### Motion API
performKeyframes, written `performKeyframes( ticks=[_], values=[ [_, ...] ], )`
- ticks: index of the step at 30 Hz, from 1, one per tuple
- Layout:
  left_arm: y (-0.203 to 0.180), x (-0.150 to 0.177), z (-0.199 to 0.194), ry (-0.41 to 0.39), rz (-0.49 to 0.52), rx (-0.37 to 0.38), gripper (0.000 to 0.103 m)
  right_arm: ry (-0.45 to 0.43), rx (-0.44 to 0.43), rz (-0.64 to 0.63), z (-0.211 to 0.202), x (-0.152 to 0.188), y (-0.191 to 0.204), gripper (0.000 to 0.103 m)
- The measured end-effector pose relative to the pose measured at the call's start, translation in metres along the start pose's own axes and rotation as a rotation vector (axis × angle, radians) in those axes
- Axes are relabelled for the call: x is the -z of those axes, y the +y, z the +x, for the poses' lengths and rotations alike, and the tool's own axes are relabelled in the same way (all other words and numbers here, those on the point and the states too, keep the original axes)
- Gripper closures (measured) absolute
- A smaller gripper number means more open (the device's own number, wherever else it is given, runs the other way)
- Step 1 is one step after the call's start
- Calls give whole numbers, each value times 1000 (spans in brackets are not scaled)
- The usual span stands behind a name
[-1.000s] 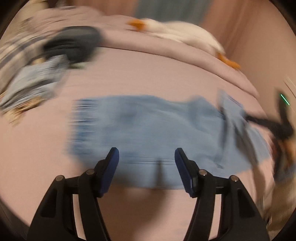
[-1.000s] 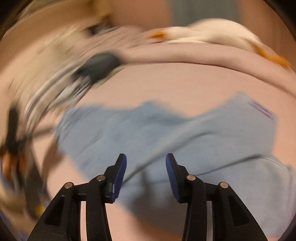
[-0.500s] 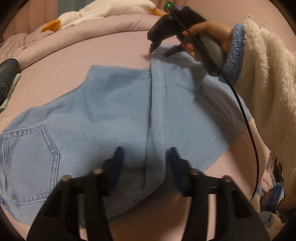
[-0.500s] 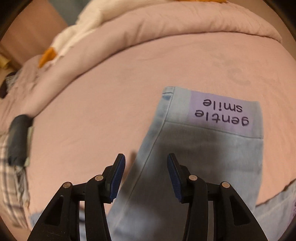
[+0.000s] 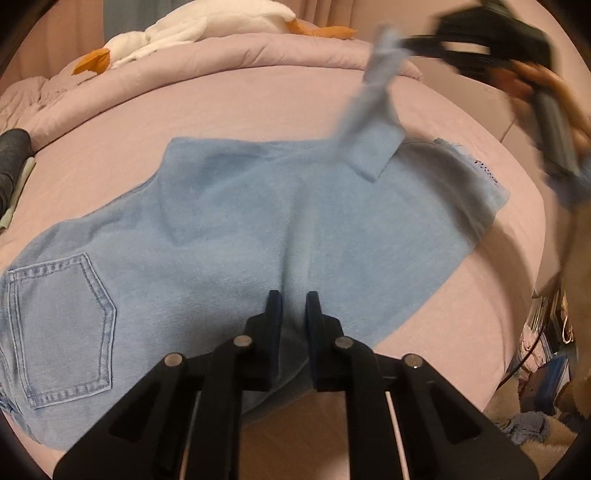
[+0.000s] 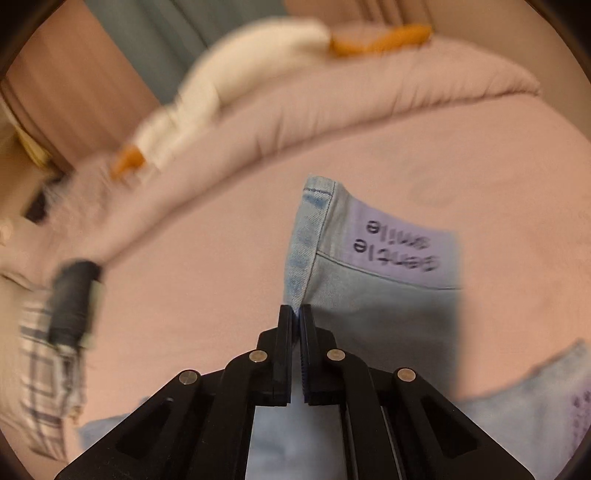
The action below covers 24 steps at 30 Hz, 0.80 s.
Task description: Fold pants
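Observation:
Light blue denim pants (image 5: 229, 236) lie spread on a pink bed (image 5: 258, 103), back pocket (image 5: 59, 328) at the near left. My left gripper (image 5: 293, 299) is shut on a raised ridge of the pants' near edge. My right gripper (image 6: 295, 314) is shut on the pants' hem edge (image 6: 306, 236), beside a lilac "gentle smile" label (image 6: 399, 247). In the left wrist view the right gripper (image 5: 413, 44) holds that hem lifted above the far right of the pants.
A white plush goose (image 5: 192, 29) lies on the rolled pink duvet (image 5: 236, 55) at the back. A dark rolled garment (image 5: 11, 162) and plaid cloth (image 6: 44, 369) sit at the left. Clutter on the floor (image 5: 546, 354) is right of the bed.
Both grippers have closed on the pants. The right gripper has lifted the hem up off the bed, and the left has pinched the near edge.

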<state>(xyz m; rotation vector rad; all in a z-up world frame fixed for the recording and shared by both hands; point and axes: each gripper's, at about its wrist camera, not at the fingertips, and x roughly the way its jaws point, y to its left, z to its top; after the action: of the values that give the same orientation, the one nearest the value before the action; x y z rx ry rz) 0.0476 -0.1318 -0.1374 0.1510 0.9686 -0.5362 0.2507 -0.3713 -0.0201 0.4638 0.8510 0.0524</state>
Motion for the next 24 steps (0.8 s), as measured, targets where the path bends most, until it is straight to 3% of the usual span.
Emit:
performKeyframes(
  ticks=[4,8,12,16,18,20,22,24],
  values=[
    [-4,4,-6,-14,33,-15,91,-136,-74,38,-90,20,-35,99],
    [-11,6,-9,-15,78,-21,90,-192,-33,76,-148,74,-75,99],
    [-23,10,1,25,131,-53,90,-169,41,207,-150,127,-117,99],
    [-25,15,2,51,136,-69,88,-78,90,327,-120,154,-161,98],
    [-25,14,1,53,128,-70,87,-90,29,447,-118,162,-180,98],
    [-26,14,1,57,122,-74,87,-157,-58,539,-126,163,-194,92],
    [-27,14,2,61,121,-83,87,-208,-81,562,-133,159,-200,76],
    [-28,13,3,65,122,-91,87,-235,-104,597,-136,153,-209,69]
  ],
)
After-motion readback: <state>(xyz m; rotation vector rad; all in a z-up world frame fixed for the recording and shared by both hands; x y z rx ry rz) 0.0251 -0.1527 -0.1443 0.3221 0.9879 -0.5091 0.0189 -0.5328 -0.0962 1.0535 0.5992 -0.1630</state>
